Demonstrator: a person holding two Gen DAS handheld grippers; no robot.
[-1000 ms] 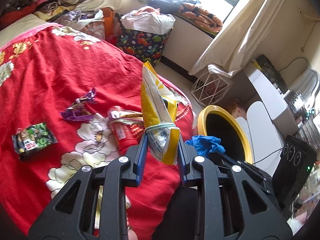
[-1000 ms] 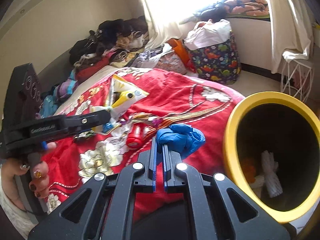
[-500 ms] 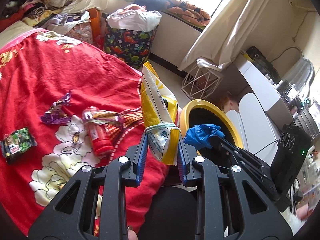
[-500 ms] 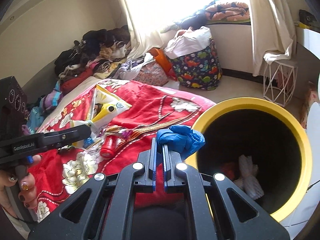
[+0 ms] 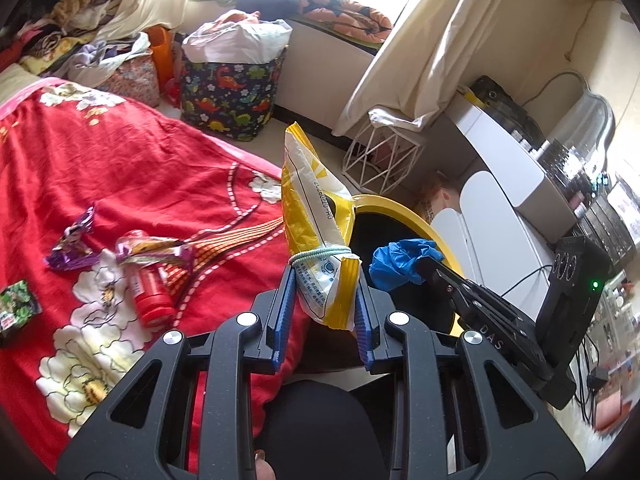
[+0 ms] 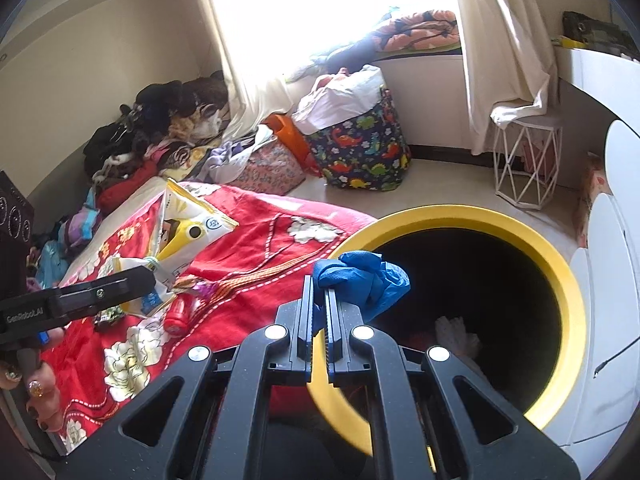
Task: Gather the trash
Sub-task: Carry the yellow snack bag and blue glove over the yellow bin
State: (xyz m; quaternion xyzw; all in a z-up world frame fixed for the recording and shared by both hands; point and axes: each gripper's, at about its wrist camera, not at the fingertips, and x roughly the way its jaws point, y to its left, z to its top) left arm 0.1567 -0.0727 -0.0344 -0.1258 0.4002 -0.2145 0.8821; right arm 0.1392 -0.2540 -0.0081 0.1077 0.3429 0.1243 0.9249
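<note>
My left gripper point(image 5: 325, 314) is shut on a yellow and white snack bag point(image 5: 316, 216) tied with a rubber band, held upright at the bed's edge beside the yellow-rimmed bin point(image 5: 404, 210). My right gripper point(image 6: 319, 320) is shut on a crumpled blue glove point(image 6: 364, 276), held over the near left rim of the bin point(image 6: 552, 264). The glove point(image 5: 402, 258) and the right gripper also show in the left wrist view. The bin holds white and red trash. The snack bag point(image 6: 188, 232) shows in the right wrist view.
On the red floral blanket point(image 5: 132, 168) lie a red bottle point(image 5: 148, 292), a purple wrapper point(image 5: 74, 240), a shiny wrapper point(image 5: 154, 246) and a green packet point(image 5: 18, 310). A dinosaur-print basket point(image 5: 228, 92), a white wire stool point(image 5: 382, 156) and white furniture point(image 5: 496, 216) stand around the bin.
Both grippers have moved right, off the bed toward the bin. The blue glove now hangs over the bin's rim, and the snack bag is nearer the bin.
</note>
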